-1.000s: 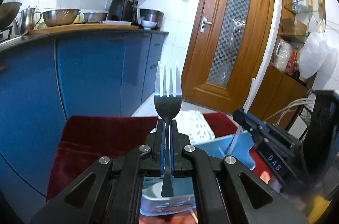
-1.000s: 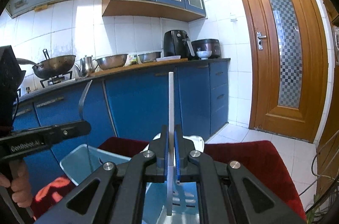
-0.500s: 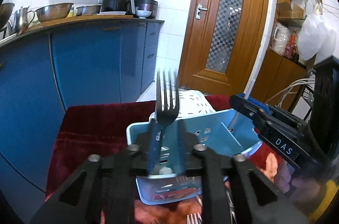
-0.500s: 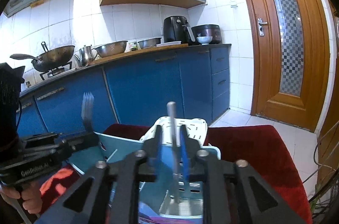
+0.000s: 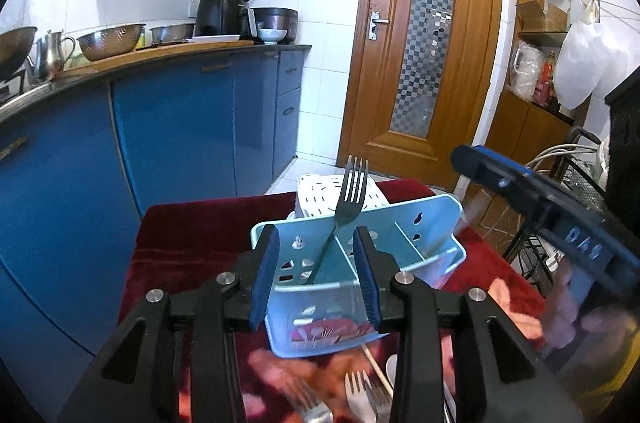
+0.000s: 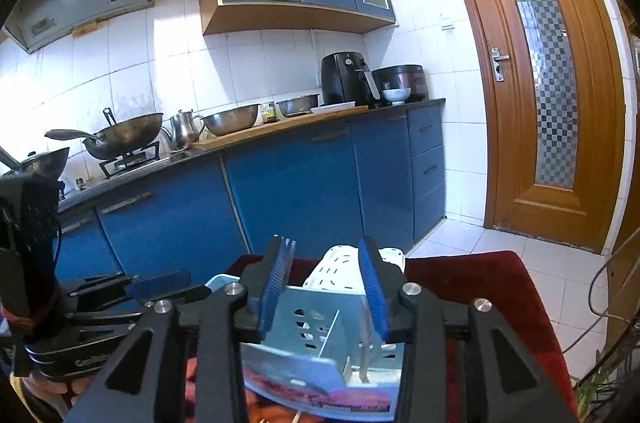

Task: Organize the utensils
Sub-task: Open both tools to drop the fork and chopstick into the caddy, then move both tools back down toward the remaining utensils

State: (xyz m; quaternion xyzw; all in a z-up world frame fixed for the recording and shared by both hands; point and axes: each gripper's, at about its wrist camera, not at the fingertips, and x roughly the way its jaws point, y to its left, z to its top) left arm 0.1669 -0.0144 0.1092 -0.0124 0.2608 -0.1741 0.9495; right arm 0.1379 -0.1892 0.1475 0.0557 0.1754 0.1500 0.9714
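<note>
My left gripper jaws are opening, pads clear of the dark metal fork, which leans toward 1 o'clock in the light-blue plastic divided caddy. Right gripper also opening, nothing pinched; caddy sits on a red cloth w/ loose forks at 6 o'clock.

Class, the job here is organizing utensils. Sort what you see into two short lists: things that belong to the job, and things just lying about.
Belongs to the job:
- light blue caddy
- fork leaning in it
- loose forks on the red cloth
- left gripper, jaws opening
- right gripper, jaws opening

Just lying about:
- white basket
- wok
- kettle
- air fryer
</note>
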